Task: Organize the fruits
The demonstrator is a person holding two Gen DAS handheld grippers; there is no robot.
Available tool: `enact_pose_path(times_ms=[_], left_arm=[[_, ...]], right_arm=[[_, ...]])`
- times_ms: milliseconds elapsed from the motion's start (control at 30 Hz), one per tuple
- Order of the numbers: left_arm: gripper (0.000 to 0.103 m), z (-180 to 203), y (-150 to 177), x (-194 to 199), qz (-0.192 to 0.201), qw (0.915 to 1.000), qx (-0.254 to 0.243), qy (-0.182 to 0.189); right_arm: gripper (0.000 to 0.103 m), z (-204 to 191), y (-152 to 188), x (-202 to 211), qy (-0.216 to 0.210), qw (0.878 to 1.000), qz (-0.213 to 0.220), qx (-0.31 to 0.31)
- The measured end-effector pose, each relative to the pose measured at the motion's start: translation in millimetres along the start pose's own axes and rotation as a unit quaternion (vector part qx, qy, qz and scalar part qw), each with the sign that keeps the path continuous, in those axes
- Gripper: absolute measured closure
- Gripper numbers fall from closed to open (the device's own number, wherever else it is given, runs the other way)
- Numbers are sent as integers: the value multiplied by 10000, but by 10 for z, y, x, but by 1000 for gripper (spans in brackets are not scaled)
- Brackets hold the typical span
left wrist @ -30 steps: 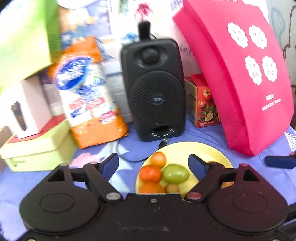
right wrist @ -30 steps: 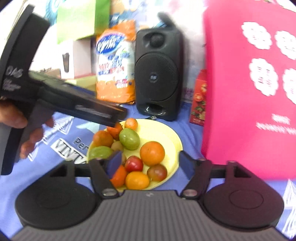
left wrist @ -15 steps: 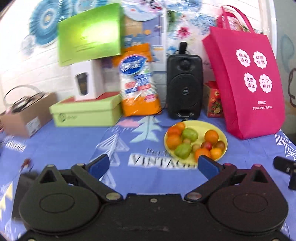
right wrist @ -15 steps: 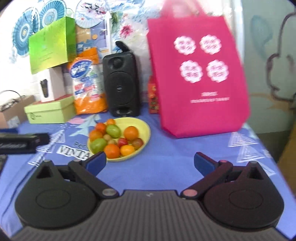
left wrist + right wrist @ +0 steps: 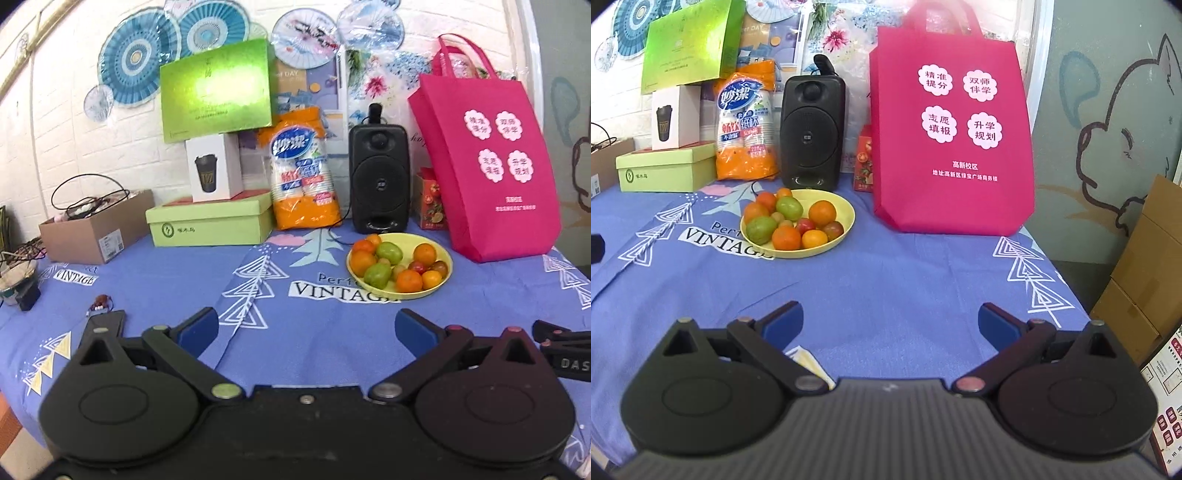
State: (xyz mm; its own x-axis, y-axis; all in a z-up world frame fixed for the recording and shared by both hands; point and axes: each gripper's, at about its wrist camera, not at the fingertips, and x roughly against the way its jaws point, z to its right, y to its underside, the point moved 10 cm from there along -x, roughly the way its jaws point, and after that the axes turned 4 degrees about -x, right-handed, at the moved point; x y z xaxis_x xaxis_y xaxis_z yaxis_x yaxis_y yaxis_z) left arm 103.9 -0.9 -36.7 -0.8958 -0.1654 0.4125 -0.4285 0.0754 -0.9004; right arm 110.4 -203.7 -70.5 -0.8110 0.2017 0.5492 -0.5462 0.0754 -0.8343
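Pulled back from the round yellow plastic plate [image 5: 445,271] since a second before; both pairs of tongs just finished spreading, nothing between them. Left tongs [image 5: 306,326] released and empty, likewise right tongs [image 5: 890,319]. Mixed fruits [image 5: 790,221], orange, green and red, all heaped on that plate, none loose on the blue printed tablecloth [image 5: 886,273] of the table. Judged finished, or nearly so. Plate well ahead of both tongs: ahead-right of the left, ahead-left of the right.

red carton [image 5: 863,162] half hidden behind pink bag [image 5: 953,122]; cardboard boxes [image 5: 1145,266] cut off at edge.
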Motion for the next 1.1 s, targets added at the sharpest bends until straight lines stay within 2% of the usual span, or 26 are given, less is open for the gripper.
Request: enact_pose_path(times_ms=[200, 533, 733, 900, 967, 1033, 1100], left_arm=[[0, 115, 28, 73, -24, 9997, -8, 224], [0, 185, 67, 28, 10, 9992, -354, 195], [0, 179, 109, -51, -154, 9992, -238, 281], [0, 188, 108, -68, -144, 9990, -196, 376], [0, 181, 78, -15, 108, 9993, -224, 287], [0, 153, 59, 27, 234, 9993, -292, -55], [0, 142, 60, 29, 238, 9993, -285, 18]], right_arm=[[0, -27, -22, 97, -58, 9999, 115, 57], [0, -63, 42, 36, -135, 9998, 22, 142], [0, -66, 52, 22, -152, 9998, 8, 145], [0, -68, 58, 5, -147, 9998, -6, 155], [0, -69, 51, 8, -153, 9998, 18, 154], [0, -70, 52, 6, -149, 9998, 15, 155], [0, -72, 55, 1, -151, 9998, 7, 159]])
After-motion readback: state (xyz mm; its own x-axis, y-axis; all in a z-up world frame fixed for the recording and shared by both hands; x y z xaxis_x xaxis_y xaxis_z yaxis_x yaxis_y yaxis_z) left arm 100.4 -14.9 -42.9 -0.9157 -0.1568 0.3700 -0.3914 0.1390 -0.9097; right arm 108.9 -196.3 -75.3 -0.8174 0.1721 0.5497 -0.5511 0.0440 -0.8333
